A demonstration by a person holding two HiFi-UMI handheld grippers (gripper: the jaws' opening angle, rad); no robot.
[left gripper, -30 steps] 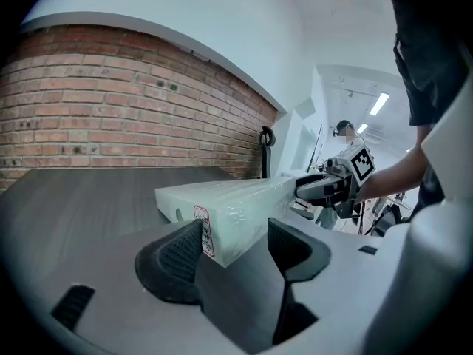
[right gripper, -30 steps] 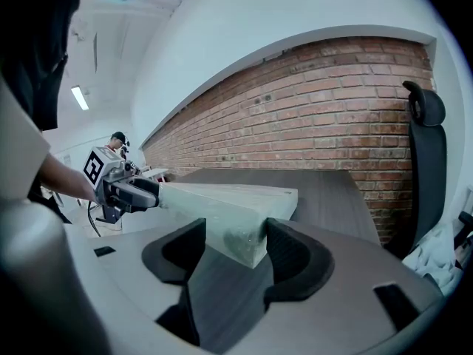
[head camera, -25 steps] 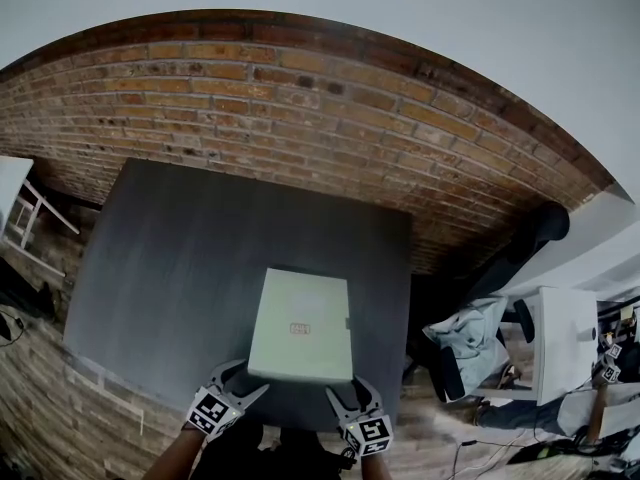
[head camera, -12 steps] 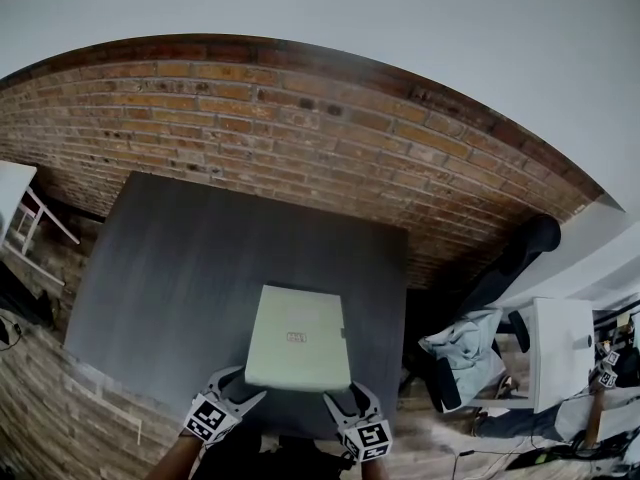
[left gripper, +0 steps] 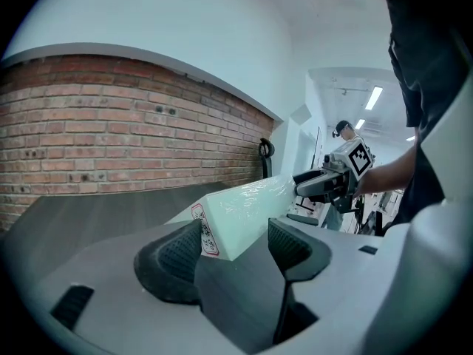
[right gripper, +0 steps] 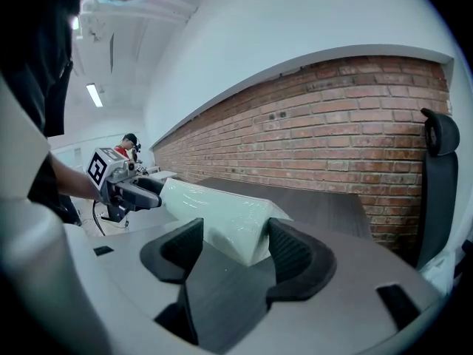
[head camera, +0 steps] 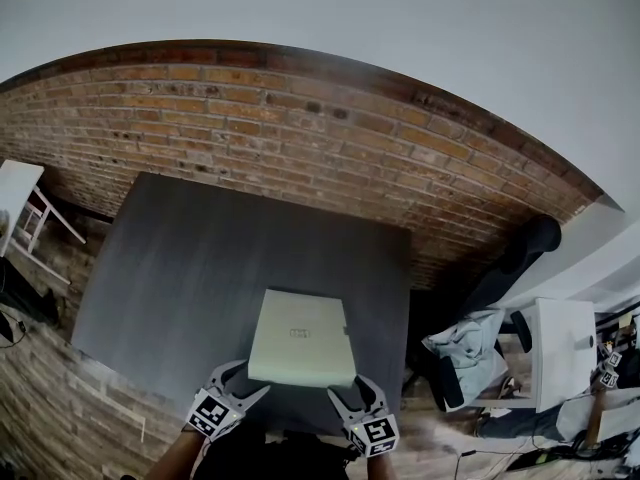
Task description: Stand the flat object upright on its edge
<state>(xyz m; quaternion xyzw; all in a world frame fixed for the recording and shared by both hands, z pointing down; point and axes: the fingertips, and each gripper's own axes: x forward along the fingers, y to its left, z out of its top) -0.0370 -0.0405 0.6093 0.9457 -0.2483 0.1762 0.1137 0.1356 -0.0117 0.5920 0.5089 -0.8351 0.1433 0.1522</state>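
Note:
A flat pale green box wrapped in clear film, with a small red label, lies near the front edge of the dark grey table. My left gripper is shut on the box's near left corner, my right gripper on its near right corner. In the left gripper view the labelled corner of the box sits between the pads of the left gripper. In the right gripper view the other corner of the box fills the gap of the right gripper. The near edge looks raised off the table.
A brick wall runs behind the table. A black office chair stands off the table's right side, with a light jacket and a white table beyond. A white frame stands at the left.
The box's outline has grown a little shorter front to back. Both grippers have stayed on its near corners.

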